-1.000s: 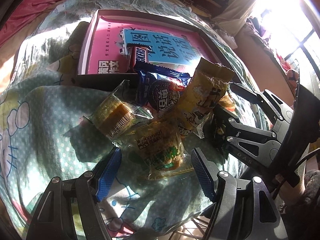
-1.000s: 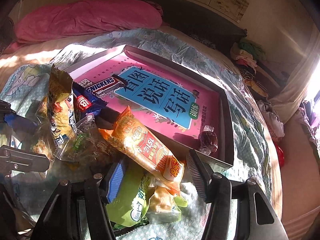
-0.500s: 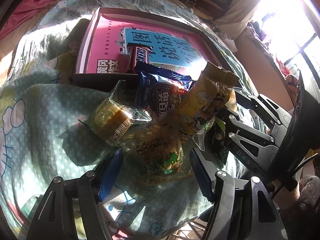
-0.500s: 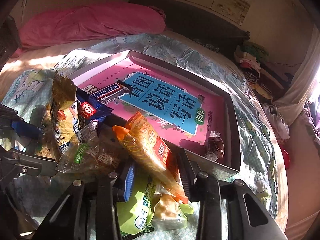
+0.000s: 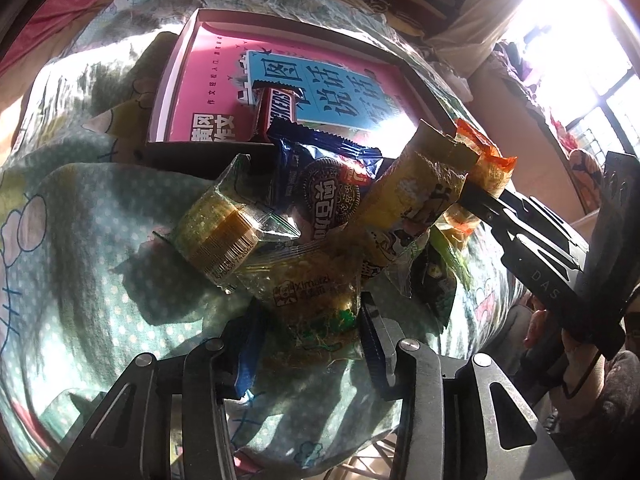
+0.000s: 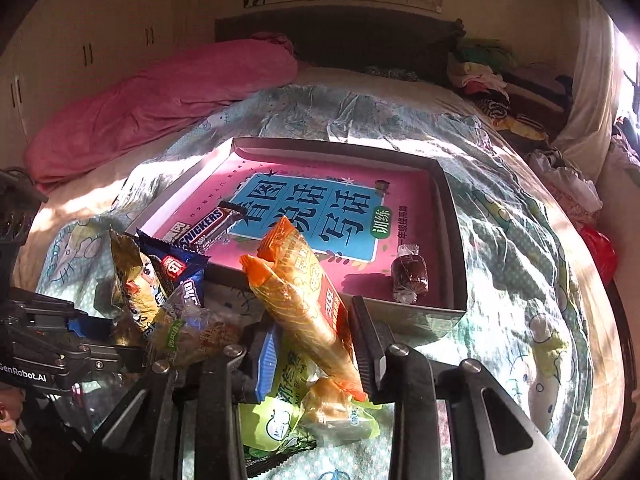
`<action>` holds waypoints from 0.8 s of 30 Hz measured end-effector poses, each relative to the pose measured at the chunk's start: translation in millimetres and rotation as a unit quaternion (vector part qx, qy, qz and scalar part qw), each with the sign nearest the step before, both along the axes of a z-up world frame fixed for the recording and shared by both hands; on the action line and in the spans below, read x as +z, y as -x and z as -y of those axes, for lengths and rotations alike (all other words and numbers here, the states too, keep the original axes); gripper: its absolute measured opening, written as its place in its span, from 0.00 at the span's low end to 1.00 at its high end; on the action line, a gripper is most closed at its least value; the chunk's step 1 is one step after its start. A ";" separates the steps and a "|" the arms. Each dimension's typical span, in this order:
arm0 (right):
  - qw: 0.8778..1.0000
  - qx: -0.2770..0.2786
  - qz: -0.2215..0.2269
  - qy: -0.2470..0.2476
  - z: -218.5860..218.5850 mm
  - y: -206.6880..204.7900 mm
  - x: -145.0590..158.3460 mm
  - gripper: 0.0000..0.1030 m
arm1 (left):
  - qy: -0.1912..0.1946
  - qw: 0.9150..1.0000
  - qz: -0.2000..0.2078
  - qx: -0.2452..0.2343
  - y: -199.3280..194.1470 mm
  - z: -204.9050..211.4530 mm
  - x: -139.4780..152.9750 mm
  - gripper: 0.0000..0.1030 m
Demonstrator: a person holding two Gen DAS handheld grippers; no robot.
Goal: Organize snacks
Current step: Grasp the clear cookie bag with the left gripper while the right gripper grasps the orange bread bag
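Tools both clamp snacks: our left tool (image 5: 312,344) has just closed on a clear pack (image 5: 316,300), our right tool (image 6: 312,344) on an orange pack (image 6: 304,296), beside the box (image 6: 454,280) on the bed. Wrappers look light, crinkly, slippery; we grip mid-body.

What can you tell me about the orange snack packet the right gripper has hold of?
The orange snack packet is a long, glossy plastic pillow pack, orange with a red panel and pale printed lettering, crimped at its top end. The right gripper has just closed on its lower half, pads pressing both sides. It tilts up toward the pink-bottomed box, lifted above a green packet on the patterned bedspread.
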State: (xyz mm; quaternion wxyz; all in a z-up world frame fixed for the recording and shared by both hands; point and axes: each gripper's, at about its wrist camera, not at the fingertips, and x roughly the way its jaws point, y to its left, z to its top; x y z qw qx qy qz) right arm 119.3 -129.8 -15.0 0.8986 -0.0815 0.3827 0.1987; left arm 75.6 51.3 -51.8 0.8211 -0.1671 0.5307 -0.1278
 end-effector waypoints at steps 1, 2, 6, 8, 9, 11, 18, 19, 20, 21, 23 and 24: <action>1.000 -0.004 -0.003 -0.008 2.9 -0.3 0.6 0.32 | -0.002 1.000 0.001 -0.001 1.3 0.9 0.8 0.44; 1.000 -0.008 -0.006 -0.015 6.0 -0.7 1.3 0.32 | -0.004 1.000 0.002 -0.003 1.7 1.6 1.6 0.44; 0.999 -0.016 -0.011 -0.025 11.6 -0.9 3.5 0.31 | -0.006 1.000 0.005 -0.008 4.2 3.0 4.6 0.43; 0.999 -0.018 -0.012 -0.029 12.8 -0.5 4.8 0.31 | -0.004 1.000 0.008 -0.008 5.9 1.7 6.5 0.43; 0.999 -0.018 -0.011 -0.030 13.0 0.1 5.6 0.30 | -0.003 1.000 0.009 -0.008 6.8 0.8 7.4 0.43; 0.999 -0.018 -0.010 -0.033 13.3 0.6 7.5 0.30 | -0.001 1.000 0.014 -0.005 9.4 -1.6 9.7 0.43; 0.998 -0.019 -0.013 -0.052 13.4 0.9 12.9 0.29 | 0.000 0.999 0.036 0.001 15.8 -8.5 20.9 0.43; 0.998 -0.020 -0.013 -0.054 13.4 0.8 13.4 0.29 | 0.001 0.999 0.039 0.002 16.6 -9.7 22.7 0.43; 0.998 -0.020 -0.013 -0.056 13.6 1.1 14.3 0.29 | 0.001 0.999 0.042 0.004 17.0 -11.2 24.9 0.43; 0.998 -0.021 -0.012 -0.058 14.1 1.4 15.3 0.29 | 0.002 0.999 0.046 0.007 17.4 -12.9 27.5 0.43; 0.998 -0.023 -0.012 -0.063 15.0 1.9 17.4 0.28 | 0.007 0.998 0.057 0.013 20.0 -17.3 34.0 0.43; 0.998 -0.024 -0.011 -0.065 15.4 1.9 18.6 0.28 | 0.005 0.998 0.063 0.015 20.9 -18.0 37.2 0.43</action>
